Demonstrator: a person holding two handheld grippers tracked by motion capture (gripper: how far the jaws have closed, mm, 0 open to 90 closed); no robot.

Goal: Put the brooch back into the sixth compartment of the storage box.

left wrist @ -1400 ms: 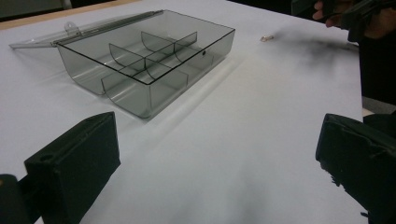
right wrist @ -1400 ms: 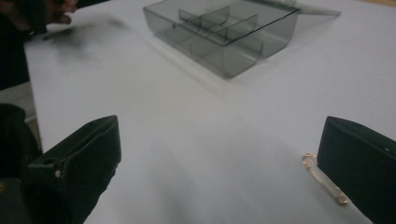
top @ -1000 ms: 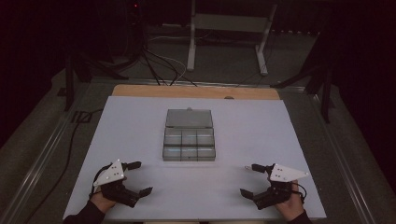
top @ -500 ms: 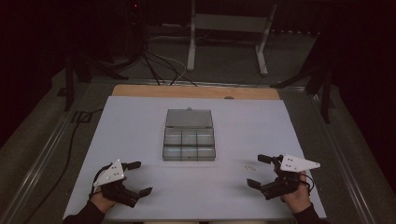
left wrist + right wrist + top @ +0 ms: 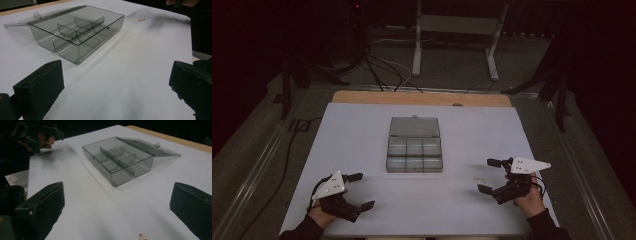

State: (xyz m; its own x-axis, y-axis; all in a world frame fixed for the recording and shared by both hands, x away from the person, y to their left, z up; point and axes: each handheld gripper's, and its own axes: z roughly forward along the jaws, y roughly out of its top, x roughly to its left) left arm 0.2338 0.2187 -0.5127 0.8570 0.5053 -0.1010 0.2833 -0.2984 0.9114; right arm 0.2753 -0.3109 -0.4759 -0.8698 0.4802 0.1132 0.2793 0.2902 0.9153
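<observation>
Between the widely parted jaws of the right gripper (image 5: 490,175) nothing is held; a small pale piece (image 5: 142,236) is seen on the white table (image 5: 362,130) just ahead of them. Farther out, the clear compartment box (image 5: 414,150) is set with its lid laid open. The left gripper (image 5: 360,190) is likewise spread wide and empty, well apart from the box.

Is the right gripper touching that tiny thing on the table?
Apart. In the right gripper view the small piece lies on bare table between the open jaws, touching neither.
</observation>
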